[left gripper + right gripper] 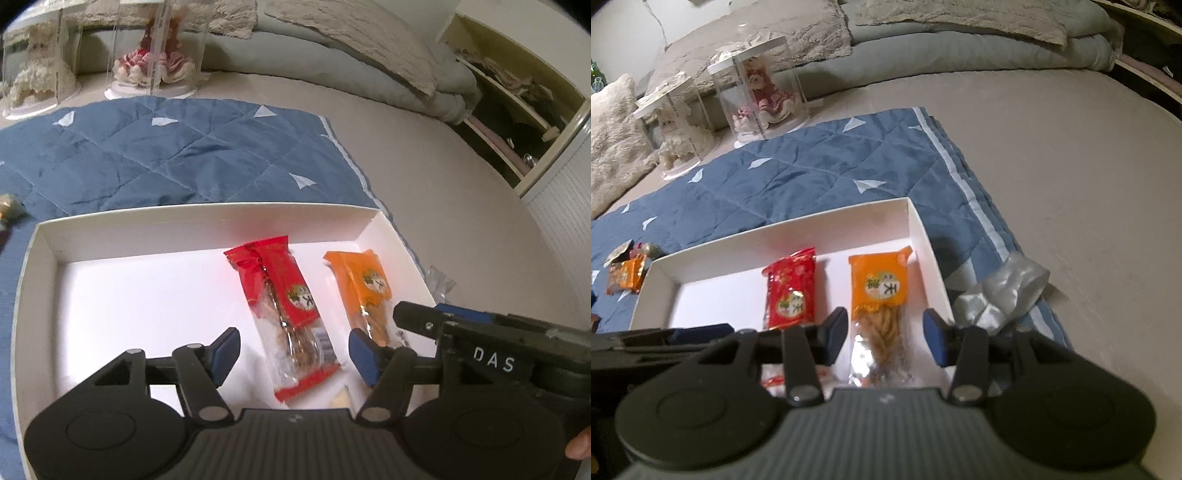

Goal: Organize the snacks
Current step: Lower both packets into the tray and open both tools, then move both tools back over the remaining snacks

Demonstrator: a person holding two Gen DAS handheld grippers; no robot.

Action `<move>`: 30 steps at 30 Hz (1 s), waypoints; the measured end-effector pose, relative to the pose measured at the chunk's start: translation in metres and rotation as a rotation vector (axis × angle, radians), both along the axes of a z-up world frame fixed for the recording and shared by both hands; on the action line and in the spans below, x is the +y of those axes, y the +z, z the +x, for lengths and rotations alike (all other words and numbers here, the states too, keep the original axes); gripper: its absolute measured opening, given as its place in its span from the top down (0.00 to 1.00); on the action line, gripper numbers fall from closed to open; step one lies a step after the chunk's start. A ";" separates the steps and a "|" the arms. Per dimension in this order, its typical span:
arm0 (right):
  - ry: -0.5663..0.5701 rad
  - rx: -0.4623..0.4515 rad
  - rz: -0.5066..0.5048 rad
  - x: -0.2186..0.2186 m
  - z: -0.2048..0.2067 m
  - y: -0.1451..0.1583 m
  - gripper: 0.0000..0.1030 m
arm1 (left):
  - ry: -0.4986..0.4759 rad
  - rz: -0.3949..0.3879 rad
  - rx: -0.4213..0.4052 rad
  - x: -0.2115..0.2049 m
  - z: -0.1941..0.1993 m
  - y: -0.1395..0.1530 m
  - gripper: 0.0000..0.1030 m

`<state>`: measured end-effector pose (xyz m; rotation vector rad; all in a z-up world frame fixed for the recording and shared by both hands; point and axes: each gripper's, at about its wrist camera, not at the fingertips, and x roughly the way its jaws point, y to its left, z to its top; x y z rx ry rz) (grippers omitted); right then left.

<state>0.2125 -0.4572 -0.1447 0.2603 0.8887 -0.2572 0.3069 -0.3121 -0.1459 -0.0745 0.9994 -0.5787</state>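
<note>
A white shallow box [207, 218] lies on a blue quilted mat. Inside it lie a red snack pack [284, 314] and an orange snack pack [364, 291], side by side. My left gripper [295, 354] is open above the box, its pads on either side of the red pack's near end. In the right wrist view the box [923, 236] holds the red pack [792, 291] and the orange pack [881, 306]. My right gripper [885, 338] is open, straddling the orange pack's near end. The right gripper's body [498, 339] shows in the left wrist view.
The blue mat [812, 184] lies on a beige bed. More snacks [626, 273] sit on the mat left of the box. A crumpled clear wrapper [1004, 295] lies right of the box. Two clear doll cases [761, 88] stand at the back, with pillows and bedding behind.
</note>
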 end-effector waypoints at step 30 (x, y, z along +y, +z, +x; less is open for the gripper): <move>-0.008 -0.091 -0.072 0.057 -0.071 0.062 0.00 | 0.121 0.119 -0.107 0.107 -0.054 0.070 0.00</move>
